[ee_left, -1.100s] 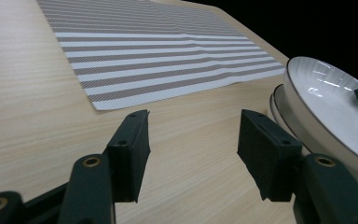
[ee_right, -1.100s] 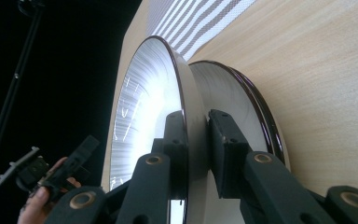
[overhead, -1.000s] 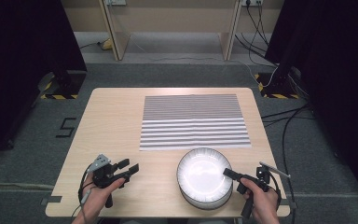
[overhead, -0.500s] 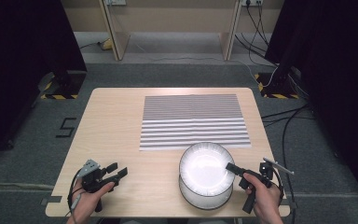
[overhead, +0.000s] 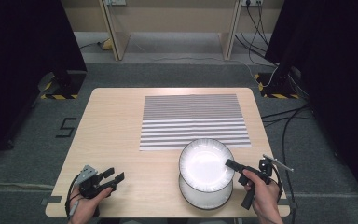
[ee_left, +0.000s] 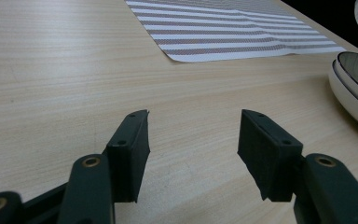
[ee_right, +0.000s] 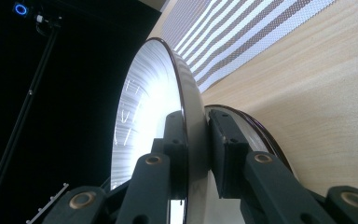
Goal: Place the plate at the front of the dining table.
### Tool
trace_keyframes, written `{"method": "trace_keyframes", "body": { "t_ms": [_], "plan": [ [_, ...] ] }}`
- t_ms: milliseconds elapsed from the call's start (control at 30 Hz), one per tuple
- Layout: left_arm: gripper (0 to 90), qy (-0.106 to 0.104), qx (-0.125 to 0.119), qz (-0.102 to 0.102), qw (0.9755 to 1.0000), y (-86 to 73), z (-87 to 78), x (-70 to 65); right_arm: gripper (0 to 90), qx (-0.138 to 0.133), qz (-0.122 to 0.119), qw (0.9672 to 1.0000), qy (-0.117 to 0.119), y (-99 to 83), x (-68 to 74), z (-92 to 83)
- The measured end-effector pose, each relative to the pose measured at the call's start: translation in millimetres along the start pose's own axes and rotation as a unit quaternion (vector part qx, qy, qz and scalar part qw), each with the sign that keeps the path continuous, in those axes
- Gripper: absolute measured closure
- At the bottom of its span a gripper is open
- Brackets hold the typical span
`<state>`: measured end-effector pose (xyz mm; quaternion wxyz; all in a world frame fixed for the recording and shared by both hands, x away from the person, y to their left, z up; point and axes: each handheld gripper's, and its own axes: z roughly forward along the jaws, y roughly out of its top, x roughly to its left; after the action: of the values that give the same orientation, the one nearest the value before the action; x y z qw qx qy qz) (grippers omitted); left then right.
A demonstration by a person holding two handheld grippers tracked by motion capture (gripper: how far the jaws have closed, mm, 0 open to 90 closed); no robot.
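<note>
My right gripper (overhead: pixel 230 164) is shut on the right rim of a white plate with a dark edge (overhead: pixel 206 163) and holds it a little above the stacked plates (overhead: pixel 205 198) at the table's front right. In the right gripper view both pads clamp the held plate's rim (ee_right: pixel 144 112), with the stack's top plate (ee_right: pixel 256 135) just behind. At the front left my left gripper (overhead: pixel 114 176) hovers low over bare wood, open with nothing between its fingers. The left gripper view shows those spread jaws (ee_left: pixel 193 140) and the stacked plates (ee_left: pixel 354 88) off to the right.
A grey and white striped placemat (overhead: pixel 193 121) lies flat on the far half of the wooden table (overhead: pixel 116 126). Cables run over the floor at the right. Dark curtains stand on both sides.
My left gripper has drifted left and back toward the table's front edge, sinking a little. The held plate has come up slightly off the stack.
</note>
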<state>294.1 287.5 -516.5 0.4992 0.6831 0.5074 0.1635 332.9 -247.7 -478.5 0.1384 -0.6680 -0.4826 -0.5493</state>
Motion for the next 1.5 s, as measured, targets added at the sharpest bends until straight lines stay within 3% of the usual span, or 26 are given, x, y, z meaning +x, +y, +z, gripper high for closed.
{"method": "trace_keyframes", "body": {
  "t_ms": [700, 1500],
  "plan": [
    [43.5, -0.004, 0.000, 0.003, 1.0000, -2.8, 1.3, 0.2, 78.1, -0.010, 0.000, 0.9999, -0.005, 4.1, 2.3, -1.6],
    [43.7, -0.008, -0.005, 0.002, 1.0000, -1.7, 2.1, 0.9, 77.9, -0.029, -0.004, 0.9995, -0.012, 33.1, 15.0, 16.5]
  ]
}}
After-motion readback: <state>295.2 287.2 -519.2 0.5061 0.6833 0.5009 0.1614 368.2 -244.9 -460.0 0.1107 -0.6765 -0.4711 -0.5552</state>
